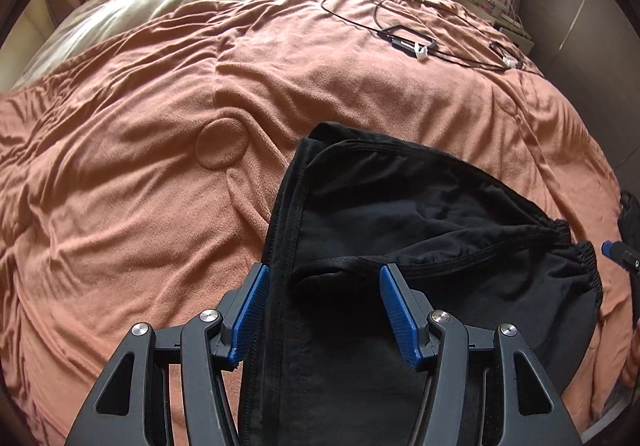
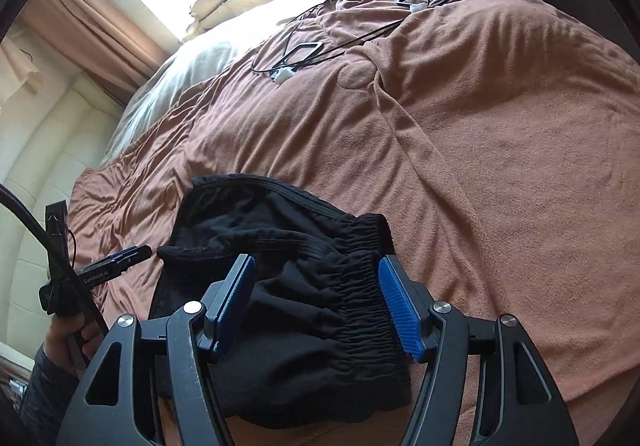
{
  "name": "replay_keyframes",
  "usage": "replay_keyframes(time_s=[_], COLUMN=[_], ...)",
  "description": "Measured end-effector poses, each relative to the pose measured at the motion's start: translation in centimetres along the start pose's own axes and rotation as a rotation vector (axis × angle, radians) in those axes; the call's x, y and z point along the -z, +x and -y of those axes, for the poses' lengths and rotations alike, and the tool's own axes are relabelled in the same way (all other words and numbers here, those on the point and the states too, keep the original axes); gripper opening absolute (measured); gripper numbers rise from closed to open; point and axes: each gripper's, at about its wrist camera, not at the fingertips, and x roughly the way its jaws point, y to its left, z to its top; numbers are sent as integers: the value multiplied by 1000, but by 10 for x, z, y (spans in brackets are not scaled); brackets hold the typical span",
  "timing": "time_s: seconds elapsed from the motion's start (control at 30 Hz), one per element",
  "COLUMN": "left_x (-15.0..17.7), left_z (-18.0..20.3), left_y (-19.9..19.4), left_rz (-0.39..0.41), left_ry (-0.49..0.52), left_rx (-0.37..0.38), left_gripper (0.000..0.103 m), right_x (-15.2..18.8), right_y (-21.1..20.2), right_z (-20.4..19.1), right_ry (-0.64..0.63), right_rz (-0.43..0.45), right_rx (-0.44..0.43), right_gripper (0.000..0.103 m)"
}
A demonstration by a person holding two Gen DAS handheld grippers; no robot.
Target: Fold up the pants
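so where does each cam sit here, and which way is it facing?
Left wrist: on the left tongs, angled down over the folded black fabric pants on the brown fleece blanket; own blue-padded tongs open, right tongs tip at the right edge.
Right wrist: on the right tongs, angled down over the pants' elastic waistband; own tongs open, left tongs and a hand at left.
Shared: pants, blanket, black cables, window end.

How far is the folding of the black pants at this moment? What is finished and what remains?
Done: the black pants lie on the brown blanket as a compact folded bundle, with the elastic waistband on one side. In hand: nothing; the left gripper and right gripper are both open above the cloth, their fingers apart. Left: the bundle looks loose and uneven, so perhaps some smoothing or one more fold.
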Motion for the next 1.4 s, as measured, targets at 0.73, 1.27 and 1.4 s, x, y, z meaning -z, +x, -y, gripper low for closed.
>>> replay_keyframes(time_s=[0.73,1.27,1.4], left_x=[-8,-37,-52], left_z=[31,25,28], left_y=[76,25,29], left_rz=[-27,120,135], left_ry=[276,207,214], left_rx=[-54,-98,-133], left_gripper=[64,9,9], right_x=[5,6,10], right_y=[32,2,0], right_z=[-13,-5,-4], right_ry=[-116,-91,-76], right_rz=[-85,69,123], right_rx=[113,11,-6], right_gripper=[36,3,2])
